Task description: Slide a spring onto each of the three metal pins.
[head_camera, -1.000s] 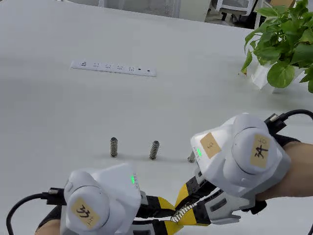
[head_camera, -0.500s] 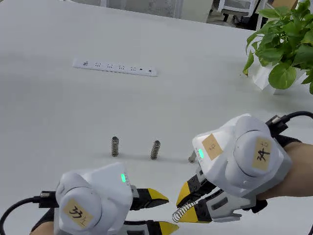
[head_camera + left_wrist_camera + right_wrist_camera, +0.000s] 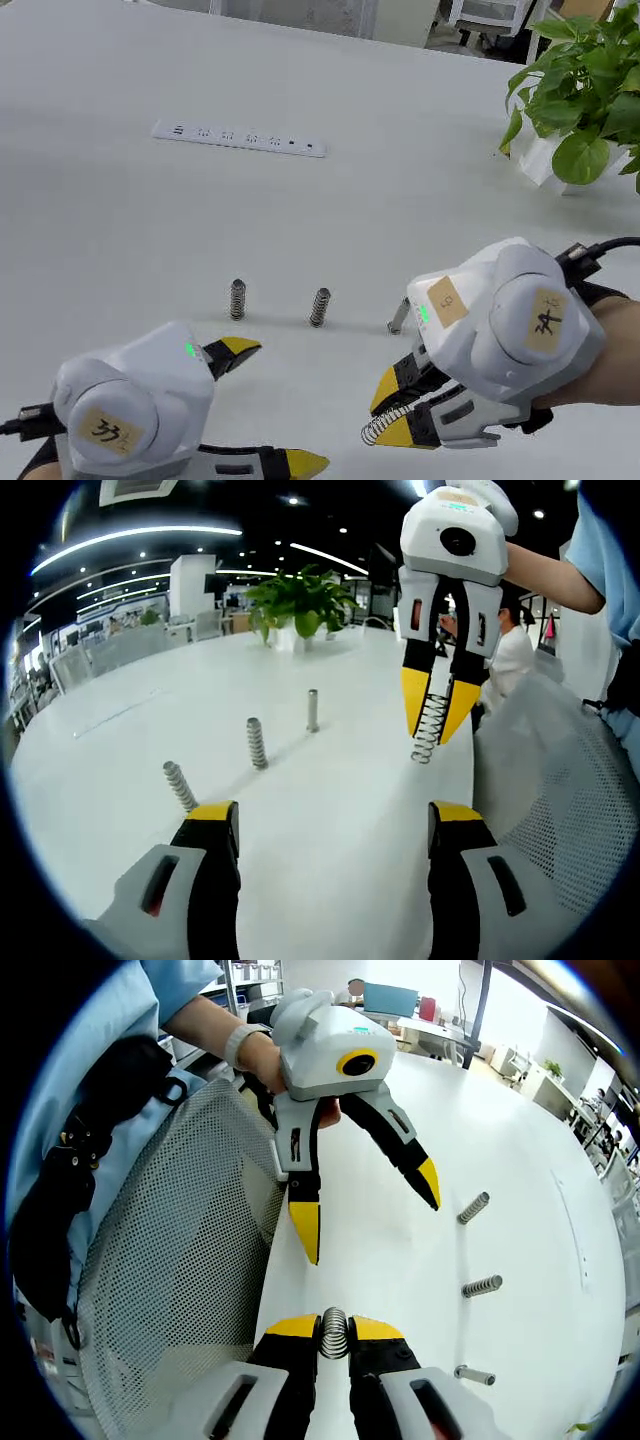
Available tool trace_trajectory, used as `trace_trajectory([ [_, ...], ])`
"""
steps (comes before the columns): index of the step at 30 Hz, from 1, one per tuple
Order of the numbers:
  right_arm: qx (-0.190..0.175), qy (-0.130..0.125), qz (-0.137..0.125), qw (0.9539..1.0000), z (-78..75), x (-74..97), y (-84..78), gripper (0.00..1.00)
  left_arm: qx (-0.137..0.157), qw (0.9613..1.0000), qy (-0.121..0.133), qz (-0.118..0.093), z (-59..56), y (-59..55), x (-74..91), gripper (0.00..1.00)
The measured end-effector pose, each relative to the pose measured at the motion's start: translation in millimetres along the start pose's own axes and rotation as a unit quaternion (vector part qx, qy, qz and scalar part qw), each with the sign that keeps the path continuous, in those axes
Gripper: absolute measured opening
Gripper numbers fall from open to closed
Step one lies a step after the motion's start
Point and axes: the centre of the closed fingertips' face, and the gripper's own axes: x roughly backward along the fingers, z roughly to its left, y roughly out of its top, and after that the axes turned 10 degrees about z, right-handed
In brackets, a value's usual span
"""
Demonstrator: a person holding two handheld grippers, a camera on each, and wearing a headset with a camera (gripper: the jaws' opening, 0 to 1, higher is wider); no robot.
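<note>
Progress: 2 of 3 done, judging by the layout. First pin (image 3: 238,298) and second pin (image 3: 320,306) each wear a spring. Both stand on the table (image 3: 150,230), ahead of the left gripper (image 3: 272,405) and past its fingertips. Third pin (image 3: 398,316) is bare. It's the one nearest the right gripper (image 3: 383,418), just beyond its fingertips and off to one side, not in line with them.

Right gripper: fingers almost closed, pinching the loose spring (image 3: 372,432) across its coils near one end. The right gripper view shows it end-on, centred between the two yellow pads. The left gripper view shows the rest of it hanging out past the fingertips, free end down and clear of the table. The grip looks secure.

Left gripper: fingers spread wide, nothing between them, touching nothing. It sits well apart from the right fingers and the spring, so it looks idle for this step.

Remaining: one spring onto the bare pin.
- The free end needs to sit directly over the pin top, with the spring axis matched to the pin before lowering.
- The unsupported length below the fingers can probably flex, so a slight miss would snag on the pin's edge.
- The pin looks a bit tilted in the head view but upright in the left gripper view. Can't tell which is true.
</note>
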Motion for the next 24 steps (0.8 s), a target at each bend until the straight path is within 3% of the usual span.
trace_trajectory([
  [3, 0.0, -0.004, 0.002, 1.0, -2.0, 0.1, -2.4, 0.08, 0.005, 0.9998, 0.019, -0.001, 10.4, -2.0, 5.1, 0.79],
  [9, -0.004, -0.015, 0.0, 0.9999, -9.5, 2.9, -5.5, 0.08, 0.024, 0.9979, 0.061, -0.001, 31.7, -7.7, 14.0, 0.93],
  [12, -0.003, -0.017, 0.005, 0.9998, -12.6, 2.8, -10.6, 0.08, 0.031, 0.9972, 0.068, 0.003, 35.9, -11.9, 17.7, 0.99],
  [19, -0.001, -0.019, 0.016, 0.9997, -22.0, 3.2, -20.6, 0.08, 0.036, 0.9968, 0.069, 0.019, 38.2, -23.5, 20.7, 0.99],
  [24, -0.003, -0.024, 0.022, 0.9994, -37.4, 9.8, -27.6, 0.08, 0.04, 0.9966, 0.067, 0.026, 37.6, -28.5, 20.5, 0.99],
])
